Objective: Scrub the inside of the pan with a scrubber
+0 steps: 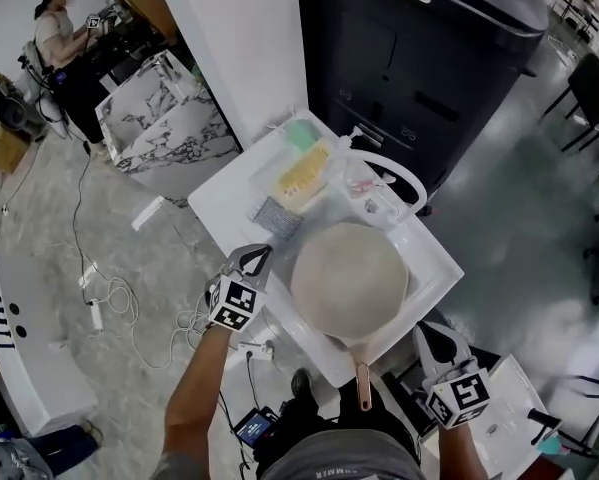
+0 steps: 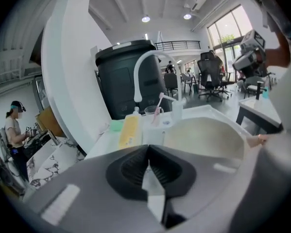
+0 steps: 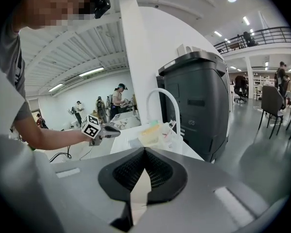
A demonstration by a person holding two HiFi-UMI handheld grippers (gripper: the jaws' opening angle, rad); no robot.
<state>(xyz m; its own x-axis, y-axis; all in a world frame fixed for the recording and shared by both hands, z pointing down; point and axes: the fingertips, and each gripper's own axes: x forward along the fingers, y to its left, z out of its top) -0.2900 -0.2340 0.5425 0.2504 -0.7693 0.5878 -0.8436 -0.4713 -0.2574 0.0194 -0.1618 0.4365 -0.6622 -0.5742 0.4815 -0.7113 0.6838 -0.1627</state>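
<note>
Your right gripper (image 1: 434,340) is nearest, low down beside the pan's handle (image 1: 364,386). Your left gripper (image 1: 258,260) is at the left edge of the sink (image 1: 441,264). Both have their jaws pressed together, with nothing in them.

The pan (image 1: 349,280) sits in the white sink with its cream inside facing up. It looks hard and a bit heavy, and it may be slippery if wet. Hold the handle so it does not slide.

The grey scrubber (image 1: 277,218) lies on the counter (image 1: 224,208), just left of the sink (beside a yellow sponge (image 1: 304,175)). It looks soft, light and squashy. Pinch it by one edge.
</note>
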